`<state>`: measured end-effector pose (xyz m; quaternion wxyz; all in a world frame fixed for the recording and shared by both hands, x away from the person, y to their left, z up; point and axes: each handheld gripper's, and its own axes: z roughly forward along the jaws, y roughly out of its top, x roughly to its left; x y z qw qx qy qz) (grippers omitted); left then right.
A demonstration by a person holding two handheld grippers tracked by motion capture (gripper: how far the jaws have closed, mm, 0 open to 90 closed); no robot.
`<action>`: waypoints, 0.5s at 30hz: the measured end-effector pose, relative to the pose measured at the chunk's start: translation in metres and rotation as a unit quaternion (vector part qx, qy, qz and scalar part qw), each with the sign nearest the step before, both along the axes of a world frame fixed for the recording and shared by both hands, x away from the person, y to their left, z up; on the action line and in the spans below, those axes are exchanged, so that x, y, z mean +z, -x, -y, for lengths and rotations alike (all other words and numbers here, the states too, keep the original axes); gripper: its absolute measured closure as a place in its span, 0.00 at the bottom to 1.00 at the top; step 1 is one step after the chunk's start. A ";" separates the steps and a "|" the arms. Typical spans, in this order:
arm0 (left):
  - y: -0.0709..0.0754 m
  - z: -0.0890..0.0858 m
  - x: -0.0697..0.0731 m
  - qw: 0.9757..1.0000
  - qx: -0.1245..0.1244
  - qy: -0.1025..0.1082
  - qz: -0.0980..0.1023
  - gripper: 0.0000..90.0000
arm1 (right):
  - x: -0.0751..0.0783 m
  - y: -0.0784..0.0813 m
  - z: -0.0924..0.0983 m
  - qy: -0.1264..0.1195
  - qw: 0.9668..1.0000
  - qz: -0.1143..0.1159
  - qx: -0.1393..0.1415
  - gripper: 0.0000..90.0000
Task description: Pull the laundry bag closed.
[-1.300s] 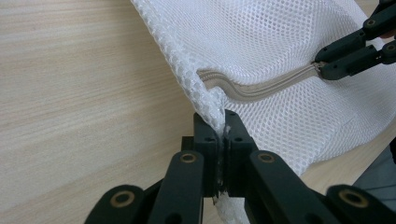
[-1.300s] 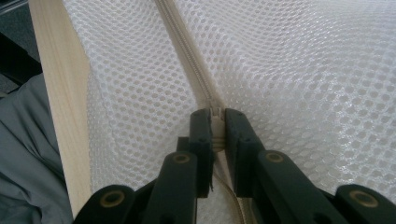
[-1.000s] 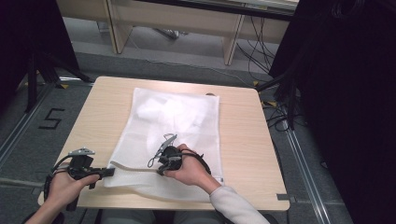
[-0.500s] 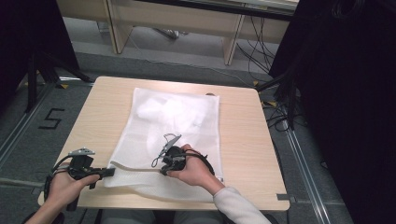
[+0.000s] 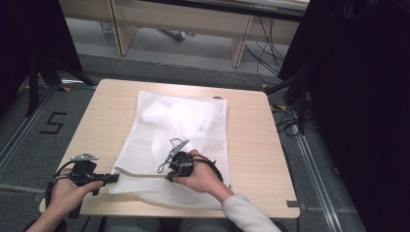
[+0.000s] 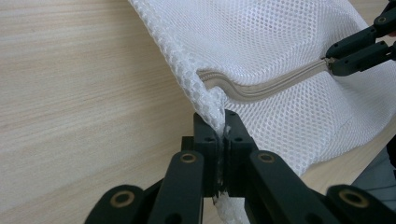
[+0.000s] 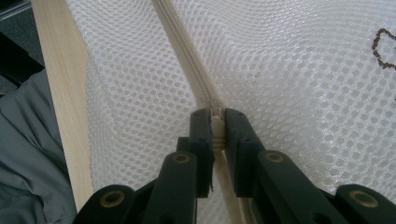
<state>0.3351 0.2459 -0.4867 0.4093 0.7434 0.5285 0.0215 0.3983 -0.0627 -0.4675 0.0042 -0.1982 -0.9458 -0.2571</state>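
One white mesh bag (image 5: 179,145) lies flat on the bench (image 5: 251,145), with a pale bundle (image 5: 167,116) showing through the mesh toward its 12 o'clock end; what the bundle is cannot be told. The left gripper (image 6: 223,135) has its fingers pinched tight on the bag's corner at about 8 o'clock. The right gripper (image 7: 215,126) has its fingers closed on the zip (image 7: 187,51) that runs along the bag's 6 o'clock edge.
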 end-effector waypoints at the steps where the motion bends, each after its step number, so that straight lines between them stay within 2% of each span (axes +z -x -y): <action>1: 0.000 0.000 0.000 1.000 -0.001 -0.001 0.000 0.96 | 0.000 0.000 0.000 0.000 1.000 0.000 0.000 0.92; 15: 0.000 -0.001 0.000 1.000 -0.002 -0.002 -0.001 0.96 | 0.002 0.001 0.008 0.002 1.000 -0.007 -0.003 0.92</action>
